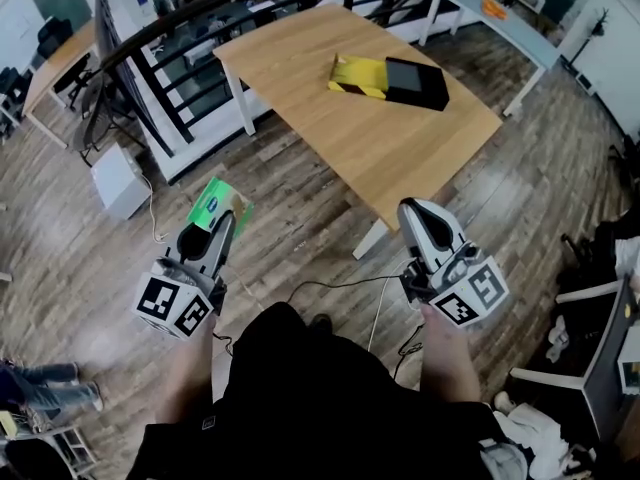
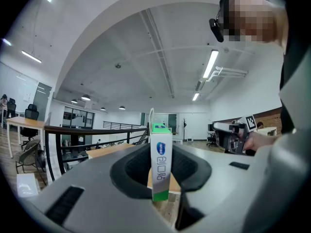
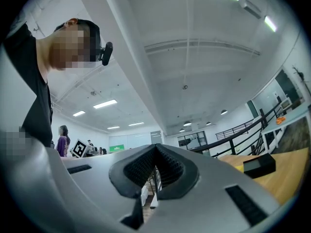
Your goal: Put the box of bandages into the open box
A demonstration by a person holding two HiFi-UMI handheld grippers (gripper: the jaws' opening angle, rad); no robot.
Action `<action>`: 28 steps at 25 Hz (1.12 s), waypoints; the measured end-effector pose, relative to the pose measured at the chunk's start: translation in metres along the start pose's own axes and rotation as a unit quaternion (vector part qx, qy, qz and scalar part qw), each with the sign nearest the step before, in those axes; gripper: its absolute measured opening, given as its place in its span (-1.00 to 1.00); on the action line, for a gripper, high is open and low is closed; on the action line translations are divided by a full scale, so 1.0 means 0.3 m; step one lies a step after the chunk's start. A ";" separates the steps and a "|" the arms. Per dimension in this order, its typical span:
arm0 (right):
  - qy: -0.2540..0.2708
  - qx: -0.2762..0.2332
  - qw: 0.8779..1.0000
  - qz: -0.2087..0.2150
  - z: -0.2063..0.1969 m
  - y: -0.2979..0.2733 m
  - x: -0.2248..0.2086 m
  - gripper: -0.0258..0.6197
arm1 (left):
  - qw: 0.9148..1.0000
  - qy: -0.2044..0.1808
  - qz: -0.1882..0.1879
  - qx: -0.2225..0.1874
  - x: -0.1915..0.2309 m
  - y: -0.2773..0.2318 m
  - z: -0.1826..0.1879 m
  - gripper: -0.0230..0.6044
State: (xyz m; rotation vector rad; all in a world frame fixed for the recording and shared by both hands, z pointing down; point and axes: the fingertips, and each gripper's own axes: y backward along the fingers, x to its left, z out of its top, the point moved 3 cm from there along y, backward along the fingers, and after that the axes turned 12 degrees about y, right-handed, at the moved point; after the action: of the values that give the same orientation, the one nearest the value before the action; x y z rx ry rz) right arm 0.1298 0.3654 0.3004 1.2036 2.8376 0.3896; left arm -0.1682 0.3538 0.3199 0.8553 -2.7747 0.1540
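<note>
Pickup done, drop-off not. Box of bandages (image 1: pixel 220 206) is clamped edge-on in the left gripper (image 1: pixel 222 226) jaws, over the floor, well short of the table (image 1: pixel 330 138). Open box (image 1: pixel 415 82) sits on the table's far half. Remaining: carry over, lower in, release. Right gripper (image 1: pixel 428 226) jaws together, empty, near the table's front corner. Head view gives the layout; only the left gripper view shows the jaws' bite on the box's flat faces.

Wooden table (image 1: pixel 330 118) on plank floor (image 1: pixel 80 258), black railing (image 1: pixel 200 8) behind.
</note>
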 end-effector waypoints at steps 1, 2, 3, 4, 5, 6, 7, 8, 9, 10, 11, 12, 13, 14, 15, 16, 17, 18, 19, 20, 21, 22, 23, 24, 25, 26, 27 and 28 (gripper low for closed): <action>-0.001 0.000 1.000 0.000 0.003 0.011 0.002 -0.81 | 1.000 -0.003 0.000 0.001 -0.011 0.000 -0.001 -0.62; -0.002 0.000 1.000 -0.001 0.006 0.020 0.002 -0.81 | 1.000 -0.006 -0.001 0.002 -0.021 -0.001 0.000 -0.62; -0.003 -0.001 1.000 -0.001 0.010 0.027 0.001 -0.81 | 1.000 -0.009 -0.002 0.003 -0.030 -0.003 0.001 -0.62; -0.004 -0.003 1.000 -0.002 0.013 0.032 -0.001 -0.81 | 1.000 -0.012 -0.003 0.003 -0.038 -0.006 0.002 -0.62; -0.005 -0.004 1.000 -0.004 0.016 0.037 -0.002 -0.81 | 1.000 -0.014 -0.004 0.004 -0.044 -0.007 0.003 -0.62; -0.007 -0.006 1.000 -0.005 0.018 0.041 -0.005 -0.81 | 1.000 -0.017 -0.004 0.004 -0.048 -0.009 0.004 -0.62; -0.009 -0.008 1.000 -0.007 0.019 0.044 -0.008 -0.81 | 1.000 -0.019 -0.005 0.004 -0.051 -0.011 0.005 -0.62; -0.012 -0.009 1.000 -0.009 0.018 0.047 -0.012 -0.81 | 1.000 -0.020 -0.005 0.003 -0.052 -0.013 0.006 -0.62; -0.016 -0.010 1.000 -0.010 0.015 0.047 -0.016 -0.81 | 1.000 -0.021 -0.005 0.003 -0.052 -0.015 0.006 -0.62; -0.020 -0.011 1.000 -0.010 0.011 0.047 -0.019 -0.81 | 1.000 -0.021 -0.005 0.003 -0.051 -0.017 0.006 -0.62; -0.023 -0.010 1.000 -0.008 0.007 0.045 -0.021 -0.81 | 1.000 -0.022 -0.004 0.004 -0.048 -0.018 0.004 -0.62; -0.026 -0.009 1.000 -0.007 0.003 0.041 -0.022 -0.80 | 1.000 -0.024 -0.003 0.004 -0.043 -0.020 0.003 -0.62; -0.027 -0.008 1.000 -0.005 -0.001 0.035 -0.024 -0.80 | 1.000 -0.026 -0.003 0.004 -0.036 -0.023 0.002 -0.62; -0.029 -0.007 1.000 -0.004 -0.004 0.027 -0.028 -0.80 | 1.000 -0.028 -0.002 0.004 -0.028 -0.026 0.001 -0.62; -0.031 -0.007 0.999 -0.002 -0.007 0.016 -0.032 -0.80 | 1.000 -0.027 -0.002 0.004 -0.018 -0.031 0.000 -0.62; -0.034 -0.007 0.999 -0.001 -0.012 0.004 -0.035 -0.80 | 1.000 -0.025 -0.001 0.003 -0.008 -0.036 -0.002 -0.62; -0.036 -0.006 0.999 0.002 -0.017 -0.009 -0.038 -0.80 | 1.000 -0.023 0.000 0.004 0.003 -0.042 -0.004 -0.62; -0.037 -0.004 0.999 0.004 -0.023 -0.024 -0.040 -0.80 | 1.000 -0.021 0.001 0.004 0.016 -0.049 -0.006 -0.62; -0.038 -0.002 0.999 0.007 -0.029 -0.040 -0.042 -0.80 | 1.000 -0.020 0.002 0.004 0.031 -0.057 -0.009 -0.62; -0.039 0.000 0.999 0.009 -0.035 -0.058 -0.045 -0.80 | 1.000 -0.017 0.003 0.004 0.050 -0.067 -0.011 -0.62; -0.039 0.002 0.999 0.011 -0.042 -0.077 -0.049 -0.80 | 1.000 -0.014 0.003 0.003 0.070 -0.078 -0.013 -0.62; -0.040 0.004 0.999 0.012 -0.049 -0.098 -0.055 -0.80 | 1.000 -0.011 0.003 0.002 0.092 -0.089 -0.015 -0.62; -0.041 0.006 0.999 0.013 -0.057 -0.120 -0.060 -0.80 | 1.000 -0.008 0.002 0.001 0.116 -0.100 -0.017 -0.62; -0.041 0.008 0.999 0.014 -0.065 -0.145 -0.066 -0.80 | 1.000 -0.007 0.002 0.001 0.141 -0.112 -0.018 -0.62; -0.042 0.010 0.999 0.015 -0.073 -0.172 -0.072 -0.80 | 1.000 -0.005 0.001 0.001 0.167 -0.125 -0.016 -0.62; -0.042 0.012 0.999 0.017 -0.083 -0.201 -0.078 -0.80 | 1.000 -0.001 0.001 0.001 0.194 -0.139 -0.012 -0.62; -0.042 0.014 0.999 0.017 -0.092 -0.230 -0.084 -0.80 | 1.000 0.002 0.001 0.002 0.221 -0.154 -0.007 -0.62; -0.042 0.017 0.999 0.017 -0.103 -0.258 -0.093 -0.80 | 1.000 0.006 0.001 0.002 0.250 -0.171 -0.003 -0.62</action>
State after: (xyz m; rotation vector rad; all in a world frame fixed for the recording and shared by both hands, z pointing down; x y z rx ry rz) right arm 0.0908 0.2871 0.3097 1.2456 2.7666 0.2875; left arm -0.1993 0.2710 0.3414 0.8511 -2.7653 0.1633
